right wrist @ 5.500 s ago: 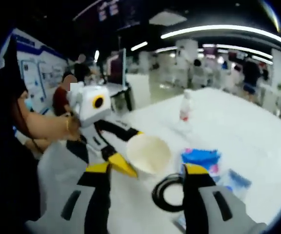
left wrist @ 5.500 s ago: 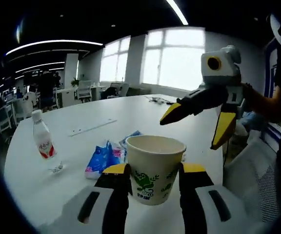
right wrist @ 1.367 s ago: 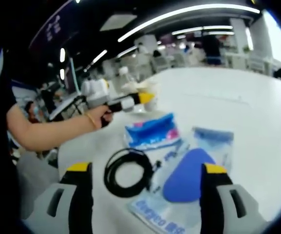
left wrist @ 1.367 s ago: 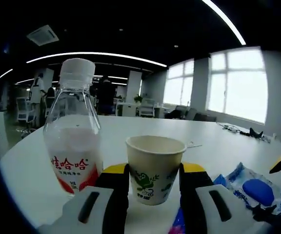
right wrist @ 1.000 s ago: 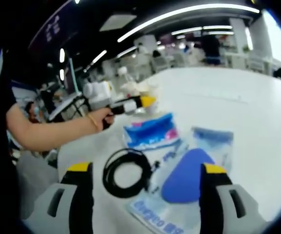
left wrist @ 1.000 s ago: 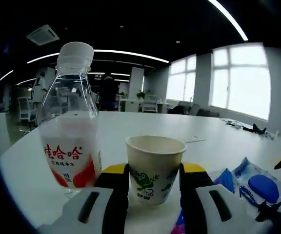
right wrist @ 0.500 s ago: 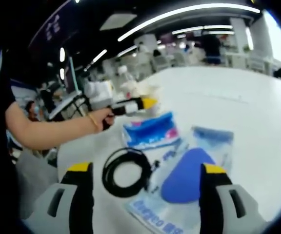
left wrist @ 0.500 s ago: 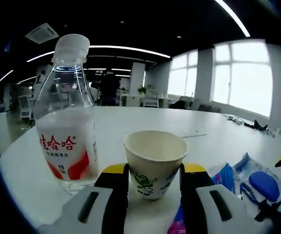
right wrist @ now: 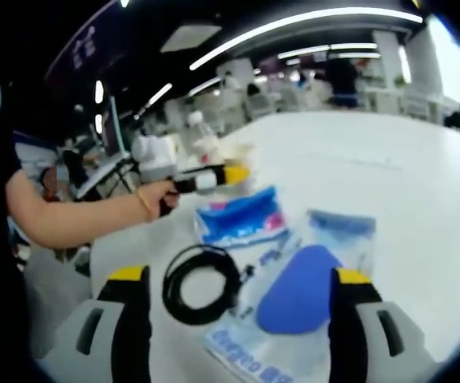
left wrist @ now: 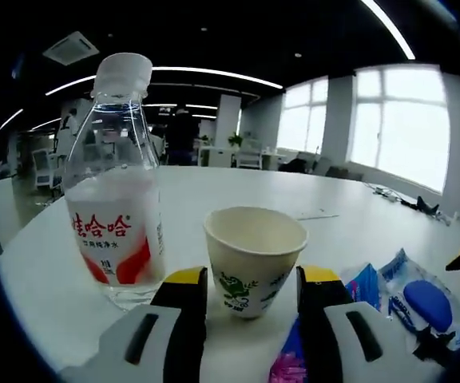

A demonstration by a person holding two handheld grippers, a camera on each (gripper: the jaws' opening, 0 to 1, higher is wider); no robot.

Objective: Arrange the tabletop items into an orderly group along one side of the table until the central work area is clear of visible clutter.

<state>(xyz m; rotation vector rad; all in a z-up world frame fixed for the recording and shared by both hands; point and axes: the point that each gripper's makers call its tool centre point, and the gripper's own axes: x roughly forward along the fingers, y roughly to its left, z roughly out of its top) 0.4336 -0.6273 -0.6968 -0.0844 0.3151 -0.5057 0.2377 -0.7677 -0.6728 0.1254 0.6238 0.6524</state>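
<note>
White table (left wrist: 46, 263) in lit office, left hand-held gripper (left wrist: 247, 291) spread around paper cup (left wrist: 254, 259), right hand-held gripper (right wrist: 238, 307) spread

Paper cup (left wrist: 255, 259) stands upright beside a water bottle (left wrist: 116, 209); coiled black cable (right wrist: 200, 282) lies beside blue packets (right wrist: 294, 295).

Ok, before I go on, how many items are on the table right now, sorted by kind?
Clear plastic water bottle with red label: 1
White paper cup with green print: 1
Coiled black cable: 1
Blue and pink soft packet: 1
Clear bag holding a blue mouse: 1
Small clear blue-tinted pouch: 1
Total: 6
</note>
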